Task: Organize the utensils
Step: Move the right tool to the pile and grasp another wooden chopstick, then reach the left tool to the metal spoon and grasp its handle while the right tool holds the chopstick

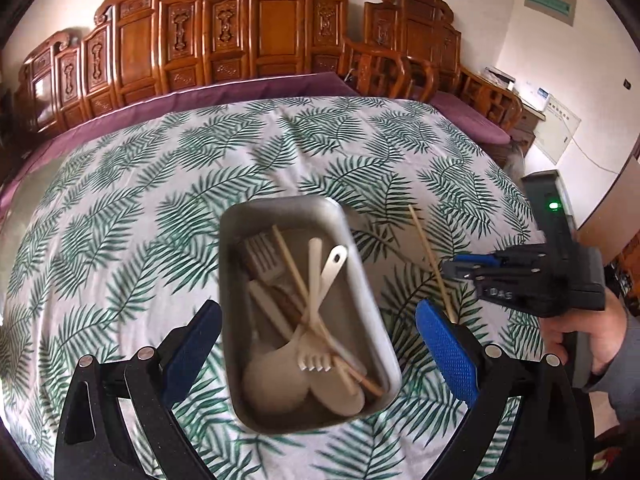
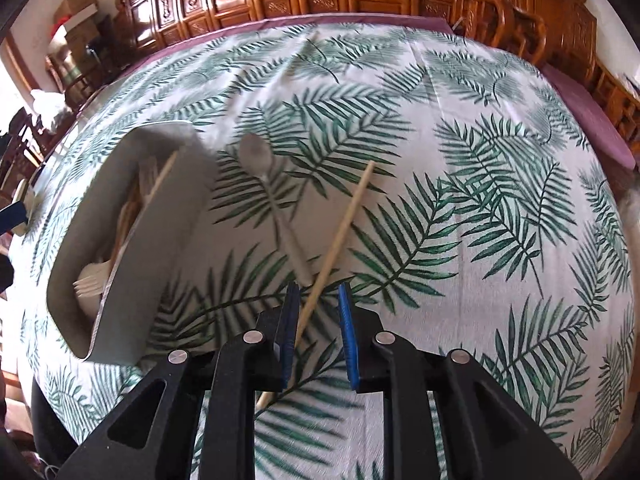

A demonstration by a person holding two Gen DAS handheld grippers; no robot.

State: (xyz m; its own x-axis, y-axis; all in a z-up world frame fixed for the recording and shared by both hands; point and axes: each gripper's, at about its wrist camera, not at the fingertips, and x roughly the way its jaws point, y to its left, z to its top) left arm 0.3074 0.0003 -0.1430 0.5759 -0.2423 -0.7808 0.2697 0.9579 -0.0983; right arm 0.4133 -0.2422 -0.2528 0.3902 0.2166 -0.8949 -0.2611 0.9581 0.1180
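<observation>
A grey metal tray [image 1: 240, 248] on the leaf-print cloth holds several pale utensils: forks, spoons, a knife and a chopstick. It also shows at the left of the right wrist view [image 2: 160, 216]. My left gripper [image 1: 318, 324] is open, its jaws wide either side of the tray, above it. My right gripper [image 2: 318, 292] is open, its blue pads either side of a wooden chopstick [image 2: 344, 224] that lies on the cloth; the pads do not touch it. A grey spoon [image 2: 264, 172] lies beside it. In the left wrist view the right gripper [image 1: 460, 268] is at that chopstick [image 1: 428, 252].
The table has a white cloth with green fern leaves [image 2: 480, 184] over a purple under-cloth [image 1: 240, 92]. Carved wooden chairs [image 1: 264, 28] stand along the far side. A dark device with a green light [image 1: 554, 205] stands off the table's right.
</observation>
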